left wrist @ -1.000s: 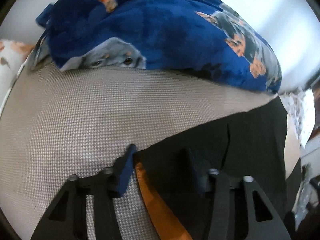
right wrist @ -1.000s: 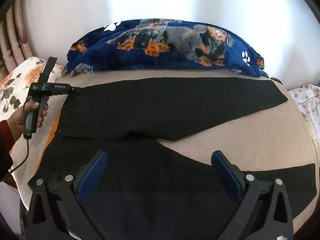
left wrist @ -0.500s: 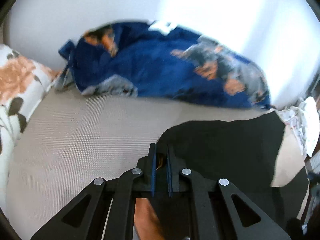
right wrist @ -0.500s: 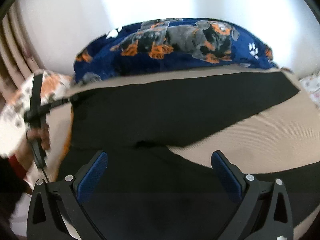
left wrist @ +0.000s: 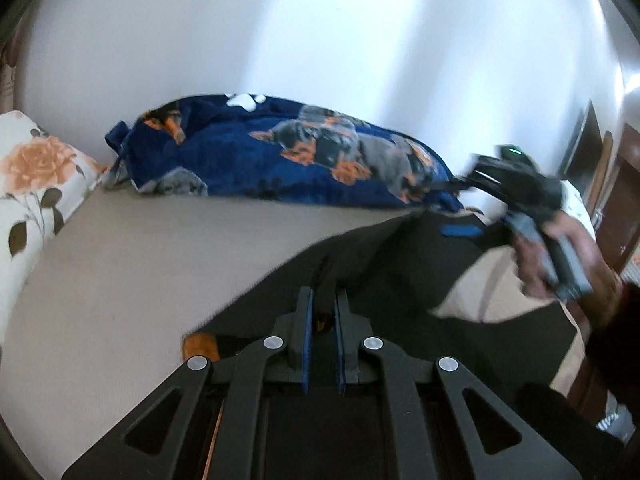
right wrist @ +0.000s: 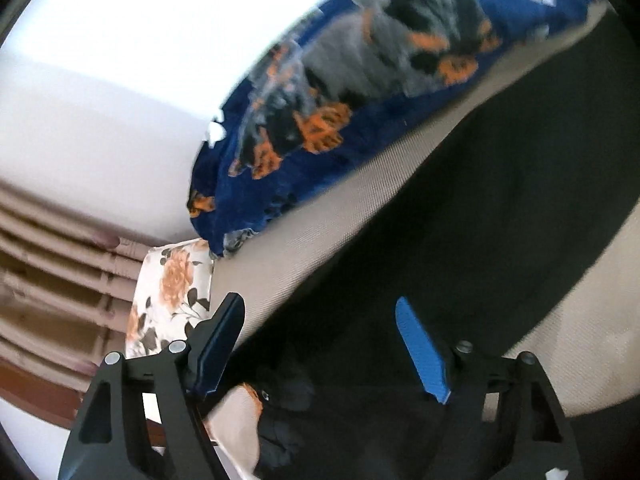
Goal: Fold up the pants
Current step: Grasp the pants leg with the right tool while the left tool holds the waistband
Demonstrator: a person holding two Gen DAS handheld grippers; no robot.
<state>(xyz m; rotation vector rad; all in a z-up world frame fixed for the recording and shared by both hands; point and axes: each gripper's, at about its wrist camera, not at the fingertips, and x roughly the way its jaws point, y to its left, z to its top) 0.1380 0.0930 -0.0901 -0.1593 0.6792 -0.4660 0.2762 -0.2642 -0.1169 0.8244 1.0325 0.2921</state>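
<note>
Black pants with an orange waistband lining lie on a beige bed cover. My left gripper is shut on a pinch of the waistband and holds it raised off the bed. In the left wrist view my right gripper shows at the right, blurred, in a person's hand. In its own view the right gripper is tilted over the pants near the waist. Its jaws are closing, and black cloth lies below the gap, clear of the blue pads.
A blue dog-print blanket is bunched along the far side of the bed against a white wall. A floral pillow lies at the left end, with a pink curtain beyond it. A brown door stands far right.
My left gripper shut on the waistband, then lifted it and carried it rightward. The right gripper swung and rolled toward the waist end, and its jaws have narrowed.
</note>
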